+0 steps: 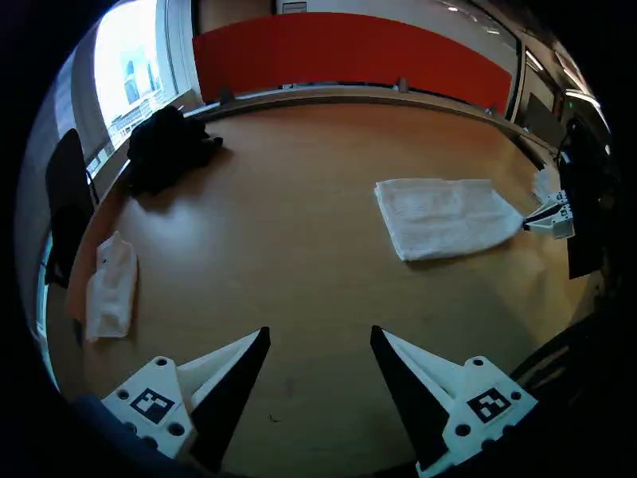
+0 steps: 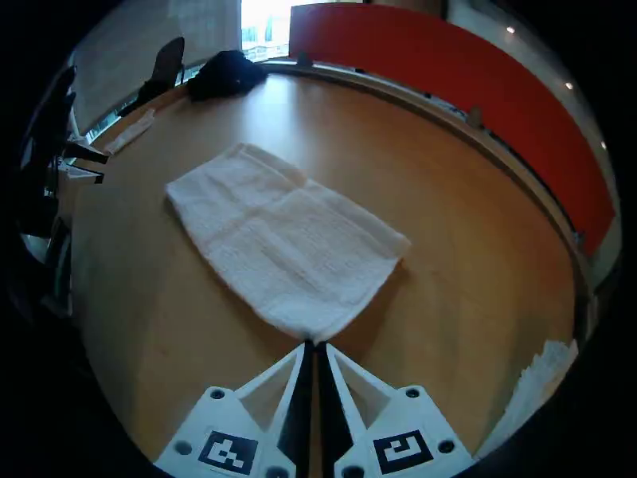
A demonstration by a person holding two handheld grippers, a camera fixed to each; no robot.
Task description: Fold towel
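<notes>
Around the work: a black garment (image 1: 167, 147) is heaped at the far left of the table (image 1: 302, 239), and a small white cloth (image 1: 111, 287) lies along its left edge. Another crumpled white cloth (image 2: 541, 374) sits at the near right edge in the right gripper view. None of these touches the towel (image 2: 279, 247), and bare wood lies all round it.

The towel lies flat toward the right side of the table. It is white and folded, with a crease across its middle.

Your left gripper (image 1: 318, 331) hangs low over bare table, well apart from the towel, with its jaws spread wide and nothing between them. Your right gripper (image 2: 316, 344) points along the table at the towel's near corner. Its jaws are drawn together to a thin slit and pinch that corner, which tapers to a point at the tips. The left gripper view shows the same contact from the side.

Surface and room: a pale wood table with a curved far rim. Behind it stand a long red partition (image 1: 350, 52) and a bright window (image 1: 131, 72). A dark chair (image 1: 64, 207) stands off the left side.
</notes>
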